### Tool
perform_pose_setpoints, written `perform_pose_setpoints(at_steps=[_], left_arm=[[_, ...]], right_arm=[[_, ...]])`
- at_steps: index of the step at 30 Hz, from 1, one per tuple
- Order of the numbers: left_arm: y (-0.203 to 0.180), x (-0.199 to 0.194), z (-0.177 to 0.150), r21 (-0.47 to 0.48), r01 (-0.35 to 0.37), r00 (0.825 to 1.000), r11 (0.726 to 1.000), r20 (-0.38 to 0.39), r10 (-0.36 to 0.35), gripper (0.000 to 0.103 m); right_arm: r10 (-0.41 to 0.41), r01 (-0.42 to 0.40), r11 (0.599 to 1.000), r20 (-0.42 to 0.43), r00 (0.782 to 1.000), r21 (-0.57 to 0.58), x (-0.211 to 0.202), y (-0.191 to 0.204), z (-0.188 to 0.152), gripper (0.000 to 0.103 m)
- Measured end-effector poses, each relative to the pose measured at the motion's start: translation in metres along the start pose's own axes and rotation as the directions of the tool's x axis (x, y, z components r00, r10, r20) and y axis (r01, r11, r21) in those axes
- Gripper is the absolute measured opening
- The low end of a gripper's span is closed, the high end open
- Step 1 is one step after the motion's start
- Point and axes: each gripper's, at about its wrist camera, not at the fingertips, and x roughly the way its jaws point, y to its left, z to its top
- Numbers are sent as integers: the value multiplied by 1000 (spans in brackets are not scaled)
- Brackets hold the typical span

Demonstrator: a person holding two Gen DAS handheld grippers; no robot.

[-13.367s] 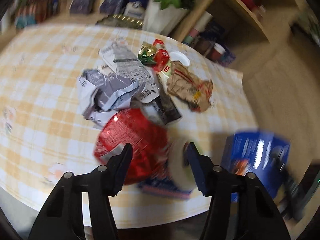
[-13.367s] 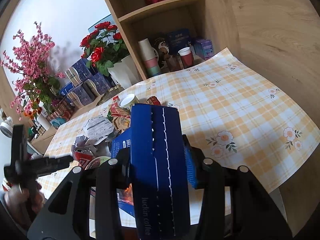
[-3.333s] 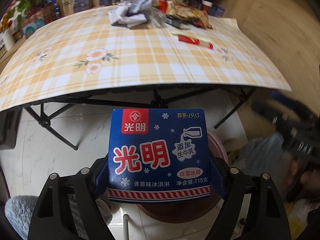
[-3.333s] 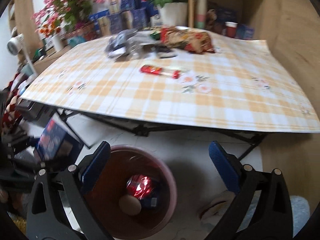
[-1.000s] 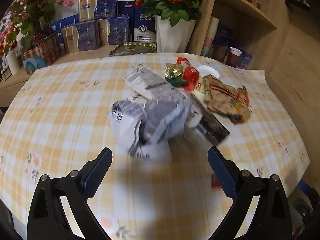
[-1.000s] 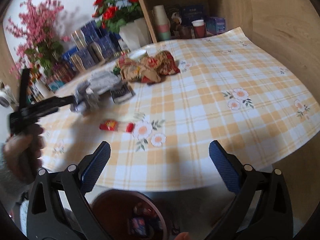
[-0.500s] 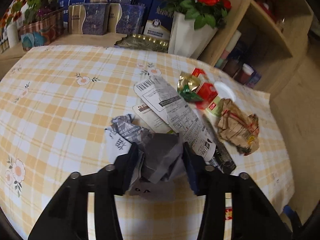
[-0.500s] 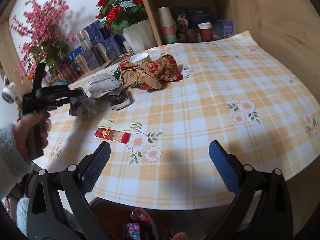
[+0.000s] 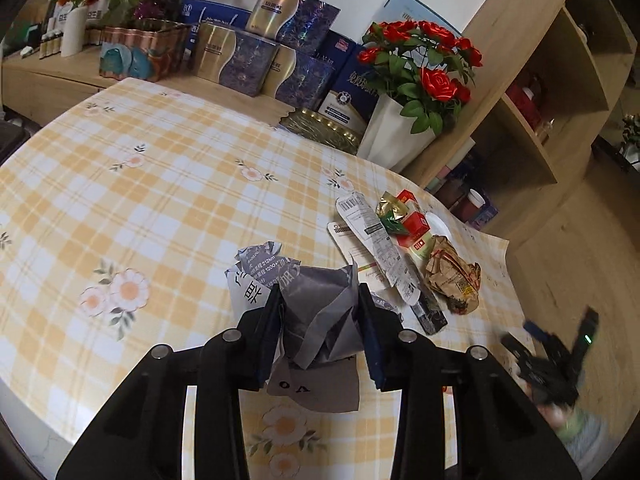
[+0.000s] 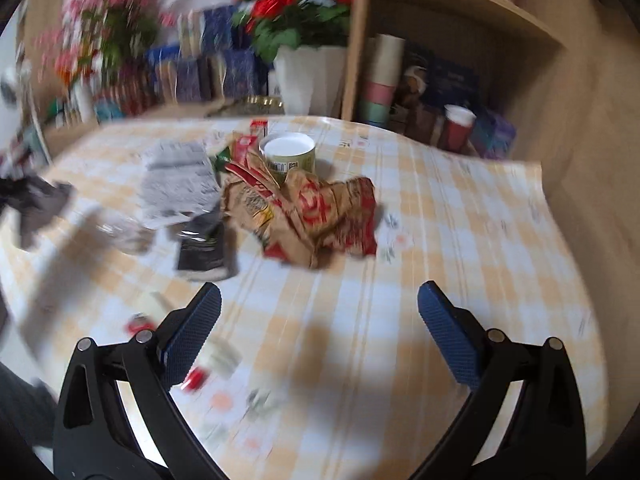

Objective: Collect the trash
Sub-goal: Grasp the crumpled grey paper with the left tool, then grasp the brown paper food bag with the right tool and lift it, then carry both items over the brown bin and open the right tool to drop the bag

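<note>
My left gripper (image 9: 318,302) is shut on a crumpled grey plastic bag (image 9: 316,308) and holds it above the checked tablecloth (image 9: 160,208). Further right lie a white printed wrapper (image 9: 376,236), red and gold packets (image 9: 404,216), a black wrapper (image 9: 430,312) and a crumpled brown paper bag (image 9: 454,276). My right gripper (image 10: 318,320) is open and empty above the table, in front of the brown paper bag (image 10: 308,212). A white-lidded cup (image 10: 287,154) stands behind the bag. A small red tube (image 10: 194,378) lies by my right gripper's left finger. The right wrist view is blurred.
A white vase of red roses (image 9: 404,128) and several blue and gold boxes (image 9: 256,56) stand at the table's back edge. A wooden shelf unit (image 10: 448,64) with cups stands at the back right. The table's right edge (image 9: 516,320) drops off near the wooden wall.
My left gripper has lifted the grey bag off the table and drawn it back from the pile. My right gripper has swung in low towards the brown paper bag.
</note>
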Motion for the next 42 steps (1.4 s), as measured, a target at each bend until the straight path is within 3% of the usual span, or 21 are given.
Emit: perform_pose_setpoints(at_steps=[5,12,14,15,21,24,28,33,42], left_arm=[[4,-18,-16,-10,11,1000,1000,-13,-11,36],[1,-34,-32,10,18,1000,1000,-20,-18,36],[-1,-36,-34,18,21,1000,1000,-23,-20,36],[-2,-37,-36,23,27,999,999,-25,-26,36],[-13,-43,-41,67,49,999,997,-21,-47,36],[-20,-45,-44,81,63,998,995,-18,-62,36],[-29,-49,-49,91,79,997,993,-18,-78,36],[-40,-56,-56,105,96,995,990,-23,-95,36],[-56,-78,-76,142,122,993,982,-30,-119,36]], right_arm=[[-120,89,960,-103,987,-265,69,35,34,97],[-178,106,912,-151,972,-396,114,61,58,95],[-217,128,884,-152,964,-450,119,68,55,74],[-238,152,875,-135,962,-459,118,68,54,73],[-96,81,968,-54,994,-240,68,35,58,66],[0,0,999,14,1000,-35,28,5,54,66],[80,-92,979,72,994,181,-15,-26,31,66],[121,-153,945,126,985,290,-63,-40,-12,66],[200,-219,928,94,975,301,-125,-19,-83,66]])
